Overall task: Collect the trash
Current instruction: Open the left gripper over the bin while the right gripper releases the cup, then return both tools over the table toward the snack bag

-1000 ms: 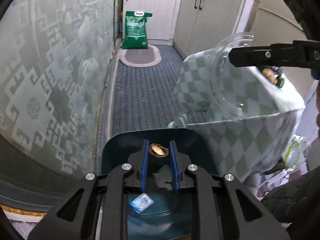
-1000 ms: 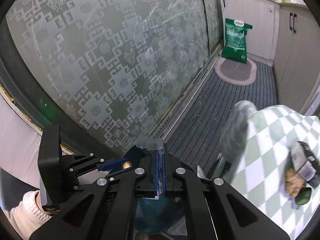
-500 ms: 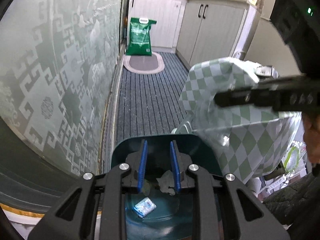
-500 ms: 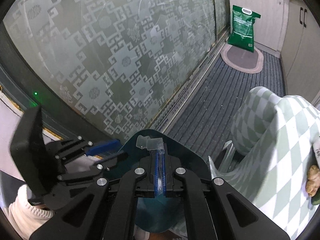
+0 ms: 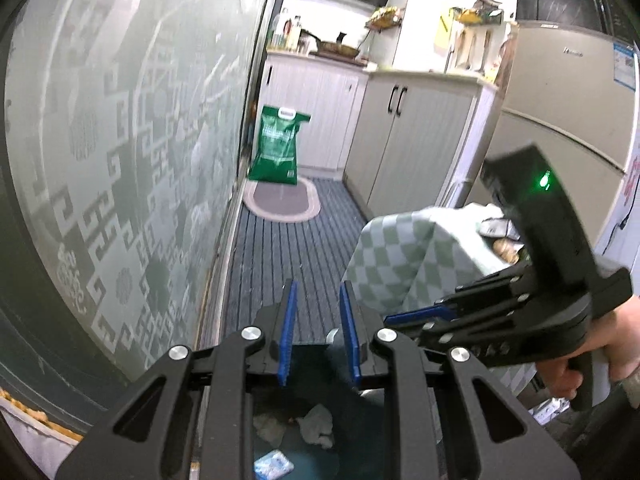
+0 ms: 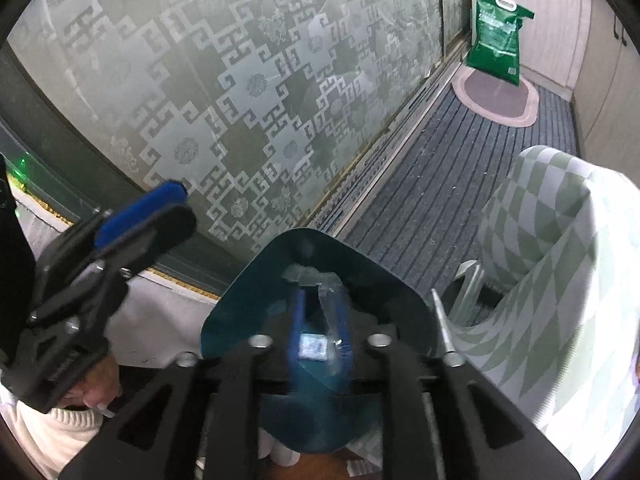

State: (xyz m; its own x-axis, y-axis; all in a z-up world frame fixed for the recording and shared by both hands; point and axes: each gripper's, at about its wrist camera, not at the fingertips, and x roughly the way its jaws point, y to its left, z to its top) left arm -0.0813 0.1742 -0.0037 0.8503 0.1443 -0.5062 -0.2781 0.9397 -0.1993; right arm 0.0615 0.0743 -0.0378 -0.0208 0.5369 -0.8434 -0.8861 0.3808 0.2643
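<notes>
**Three scraps in the bin, a fourth going in**

Three pieces of trash lie on the floor of the dark teal bin [image 5: 360, 432] in the left wrist view: two crumpled tissues [image 5: 318, 426] and one small blue-and-white wrapper [image 5: 273, 463]. A fourth piece, a clear plastic lid [image 6: 326, 304], stands between the blue pads of the right gripper [image 6: 320, 320] directly over the bin's opening. The pads are spread a little and the plastic leans on only one of them, so the lid appears to be let go rather than clamped; whether it has left the pad cannot be told. The left gripper [image 5: 318, 312] has its fingers parted with nothing between them and hangs just above the bin's near rim.

Judged from this, collection is well under way but unfinished. On the checked cloth of the worktop [image 5: 400, 256], three items are visible at its far edge: one grey packet [image 5: 496, 226], one brownish lump [image 5: 505, 245] and one dark object beside it, mostly hidden by the right gripper's body. These probably remain to be gathered.

One green sack [image 5: 278, 148] stands on one oval mat [image 5: 282, 200] down the corridor; neither looks like trash.
</notes>
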